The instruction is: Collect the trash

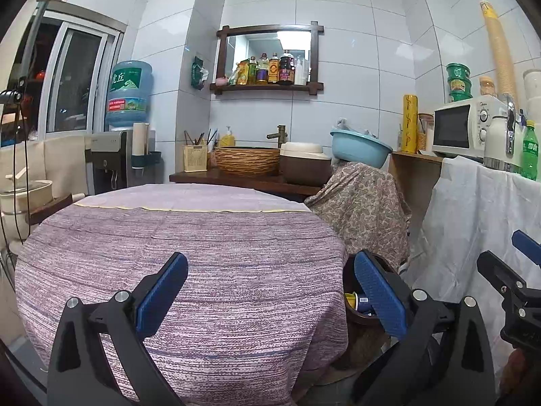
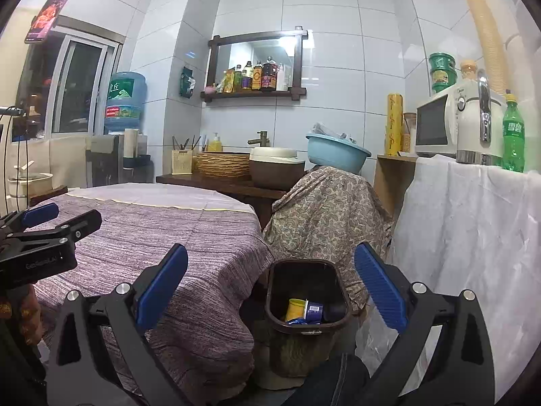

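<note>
A dark brown trash bin stands on the floor beside the table, holding a yellow cup, a blue wrapper and a dark item. In the left wrist view the same bin peeks out behind the right finger. My right gripper hangs open above and in front of the bin, nothing between its fingers. My left gripper is open over the purple tablecloth, holding nothing. The other gripper's blue pads show at the left wrist view's right edge; the left gripper shows at the right wrist view's left edge.
A cloth-draped seat with a blue basin stands behind the bin. A white-draped counter carries a microwave, kettle and green bottle. A wooden sink counter and water dispenser stand behind.
</note>
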The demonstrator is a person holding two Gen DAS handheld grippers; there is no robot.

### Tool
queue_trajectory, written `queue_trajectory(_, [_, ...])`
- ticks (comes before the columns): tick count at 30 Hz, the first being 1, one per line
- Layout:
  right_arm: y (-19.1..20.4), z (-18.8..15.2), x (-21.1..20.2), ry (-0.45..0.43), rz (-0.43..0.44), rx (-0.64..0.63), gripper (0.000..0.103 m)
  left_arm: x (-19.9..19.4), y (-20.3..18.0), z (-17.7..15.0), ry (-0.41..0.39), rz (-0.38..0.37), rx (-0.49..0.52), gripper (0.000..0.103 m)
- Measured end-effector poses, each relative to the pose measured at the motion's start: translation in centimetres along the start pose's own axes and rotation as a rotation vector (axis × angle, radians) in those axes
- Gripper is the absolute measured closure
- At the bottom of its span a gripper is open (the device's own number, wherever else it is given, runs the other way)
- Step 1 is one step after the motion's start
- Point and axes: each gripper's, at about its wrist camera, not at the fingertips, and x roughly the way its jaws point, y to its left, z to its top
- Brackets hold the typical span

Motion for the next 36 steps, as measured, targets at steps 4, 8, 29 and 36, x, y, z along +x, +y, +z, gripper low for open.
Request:
queue_trajectory(4, [-0.2, -0.1, 0.1, 0.001, 0.005, 0.004, 0.006, 0.0, -0.4, -0.1, 0.003, -0.008, 0.010, 0.005])
queue_trajectory(8, [-0.3, -0.3, 0.2, 0.009, 0.017, 0.008, 0.006, 0.1, -0.2, -0.2, 0.014, -0.011, 0.008, 0.005])
queue_trajectory(29, [-0.1, -0.6, 1.2, 0.037, 0.040, 0.020, 0.006, 0.5, 0.4, 0.0, 0.020, 0.011, 0.003, 0.005])
queue_trajectory(36, [-0.1, -0.8, 1.3, 0.041, 0.045, 0.023, 0.006, 0.5, 0.2, 0.0, 0.020, 0.016, 0.013, 0.005])
